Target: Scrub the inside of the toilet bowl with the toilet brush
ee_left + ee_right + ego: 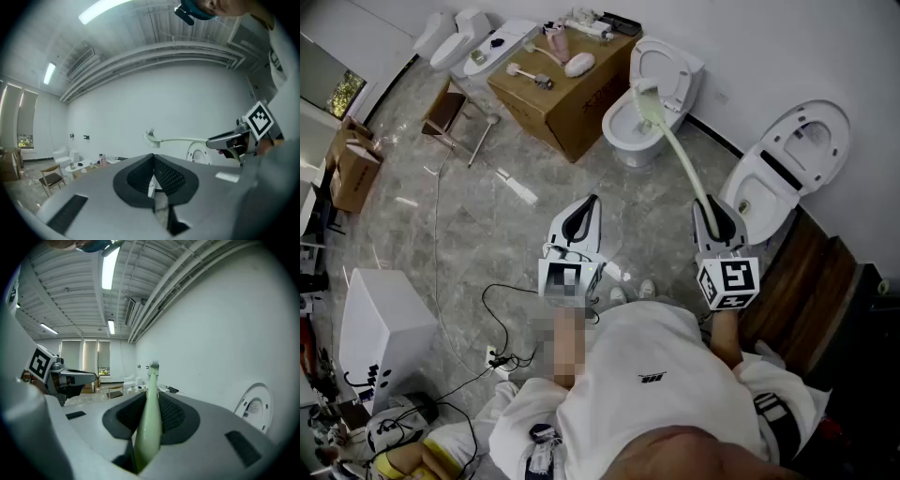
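We find the right gripper (711, 212) clamped on the near end of the toilet brush (680, 150), the pale green handle pinched between both pads in the right gripper view (149, 401). The brush's long axis runs straight out along the jaws, away from the gripper and slightly to its left. The bristle head (645, 91) is at the far end, well ahead of the gripper. In the head view it lies over the rim of the toilet bowl (622, 123), whose seat stands open. We cannot tell whether it touches the bowl. The left gripper (581, 217) hangs to the left of the right gripper, its jaws brought together on nothing (152, 176). A cardboard box (572, 103) stands ahead of the left gripper. A second toilet (787, 164) sits just right of the right gripper.
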Action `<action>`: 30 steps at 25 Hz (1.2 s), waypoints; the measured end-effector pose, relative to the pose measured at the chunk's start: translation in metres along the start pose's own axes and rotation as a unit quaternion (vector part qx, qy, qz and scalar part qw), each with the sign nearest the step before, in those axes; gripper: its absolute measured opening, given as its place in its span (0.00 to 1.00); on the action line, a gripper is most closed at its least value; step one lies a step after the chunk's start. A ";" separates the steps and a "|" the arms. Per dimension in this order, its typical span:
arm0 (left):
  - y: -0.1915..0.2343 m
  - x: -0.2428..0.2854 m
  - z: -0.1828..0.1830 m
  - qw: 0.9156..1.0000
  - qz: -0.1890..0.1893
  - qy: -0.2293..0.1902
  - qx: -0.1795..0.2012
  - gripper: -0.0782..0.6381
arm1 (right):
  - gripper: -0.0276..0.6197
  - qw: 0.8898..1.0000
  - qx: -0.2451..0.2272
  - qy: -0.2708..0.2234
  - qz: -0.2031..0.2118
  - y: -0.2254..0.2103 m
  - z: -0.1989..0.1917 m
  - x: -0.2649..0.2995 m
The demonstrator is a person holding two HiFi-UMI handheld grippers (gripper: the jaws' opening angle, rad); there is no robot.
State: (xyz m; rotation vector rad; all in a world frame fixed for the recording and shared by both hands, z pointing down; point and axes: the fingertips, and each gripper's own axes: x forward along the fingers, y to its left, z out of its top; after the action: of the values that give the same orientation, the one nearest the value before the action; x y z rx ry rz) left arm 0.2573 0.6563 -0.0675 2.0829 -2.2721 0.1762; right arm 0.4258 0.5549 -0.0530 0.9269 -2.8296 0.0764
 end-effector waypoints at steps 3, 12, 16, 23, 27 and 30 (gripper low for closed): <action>-0.010 0.007 -0.004 1.000 -0.001 0.002 0.008 0.12 | 0.16 1.000 0.017 -0.002 0.007 -0.013 -0.001 0.002; -0.015 0.028 -0.013 1.000 0.014 0.013 0.005 0.12 | 0.16 0.999 0.022 0.012 0.024 -0.034 -0.007 0.022; -0.005 0.044 -0.013 1.000 0.018 0.016 0.008 0.12 | 0.16 0.999 0.019 0.012 0.027 -0.038 -0.004 0.041; 0.024 0.075 -0.018 1.000 0.014 0.021 0.004 0.12 | 0.16 0.999 0.018 0.021 0.028 -0.039 -0.003 0.084; 0.050 0.097 -0.016 1.000 0.013 0.021 0.001 0.12 | 0.16 0.999 0.014 0.028 0.024 -0.037 0.002 0.116; 0.069 0.117 -0.016 1.000 0.004 0.022 0.001 0.12 | 0.16 0.999 0.015 0.031 0.016 -0.039 0.005 0.141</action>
State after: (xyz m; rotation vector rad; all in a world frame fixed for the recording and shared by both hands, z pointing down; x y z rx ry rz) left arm 0.1775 0.5480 -0.0417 2.0498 -2.2578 0.2214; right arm 0.3362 0.4408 -0.0342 0.8706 -2.7933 0.1483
